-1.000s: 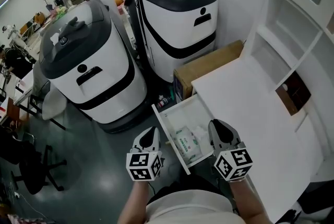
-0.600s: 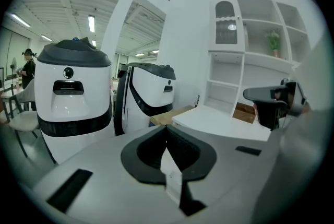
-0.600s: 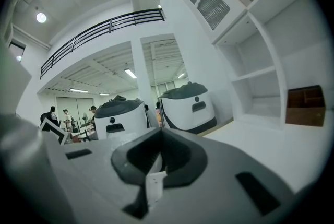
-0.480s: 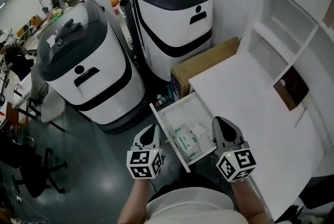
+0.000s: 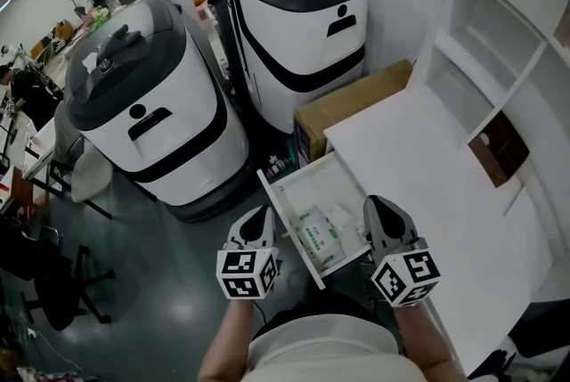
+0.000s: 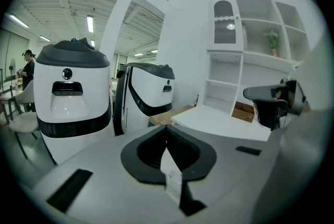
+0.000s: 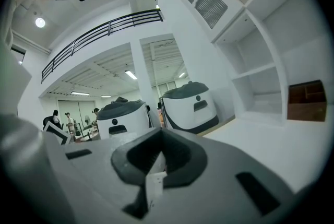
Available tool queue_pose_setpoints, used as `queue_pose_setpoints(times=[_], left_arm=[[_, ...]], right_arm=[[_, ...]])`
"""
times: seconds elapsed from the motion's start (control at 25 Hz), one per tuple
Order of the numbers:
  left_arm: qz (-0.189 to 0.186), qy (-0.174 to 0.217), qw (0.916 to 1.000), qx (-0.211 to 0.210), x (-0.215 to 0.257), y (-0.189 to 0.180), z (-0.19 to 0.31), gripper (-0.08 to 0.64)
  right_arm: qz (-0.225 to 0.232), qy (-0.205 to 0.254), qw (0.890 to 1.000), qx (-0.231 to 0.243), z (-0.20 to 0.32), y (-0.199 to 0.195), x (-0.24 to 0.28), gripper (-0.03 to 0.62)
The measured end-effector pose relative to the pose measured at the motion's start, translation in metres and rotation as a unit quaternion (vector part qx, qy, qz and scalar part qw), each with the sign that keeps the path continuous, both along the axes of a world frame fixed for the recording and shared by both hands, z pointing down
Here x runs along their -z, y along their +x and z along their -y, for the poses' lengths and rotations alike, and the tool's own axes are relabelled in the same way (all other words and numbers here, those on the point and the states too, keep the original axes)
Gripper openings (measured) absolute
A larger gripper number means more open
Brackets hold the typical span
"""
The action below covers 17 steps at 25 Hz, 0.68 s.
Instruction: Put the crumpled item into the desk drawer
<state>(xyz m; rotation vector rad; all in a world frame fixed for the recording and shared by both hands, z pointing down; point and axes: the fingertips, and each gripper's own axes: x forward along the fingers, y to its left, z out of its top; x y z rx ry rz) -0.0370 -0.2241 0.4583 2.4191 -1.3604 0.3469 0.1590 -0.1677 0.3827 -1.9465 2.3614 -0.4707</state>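
Observation:
The desk drawer stands pulled out from the white desk. Inside it lies a crumpled white item beside a flat packet with green print. My left gripper hangs shut and empty just left of the drawer's front, above the floor. My right gripper is shut and empty at the drawer's right front corner, over the desk edge. In the left gripper view the left gripper shows its jaws pressed together with nothing between them; the right gripper in the right gripper view shows the same.
Two big white-and-black machines stand on the floor beyond the drawer. A cardboard box sits against the desk's far end. White shelving with a small brown box lines the desk's right. A black chair is far left.
Both grippers have stayed by the drawer's front, drifting only slightly. The drawer and its contents have not moved.

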Motion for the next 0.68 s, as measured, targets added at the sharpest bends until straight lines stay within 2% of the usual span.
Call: queue_pose_setpoints(times=[0.68], left_arm=[[0.006, -0.008, 0.9999, 0.003, -0.006, 0.000, -0.005, -0.006]], right_arm=[[0.005, -0.031, 0.999, 0.017, 0.001, -0.003, -0.026, 0.003]])
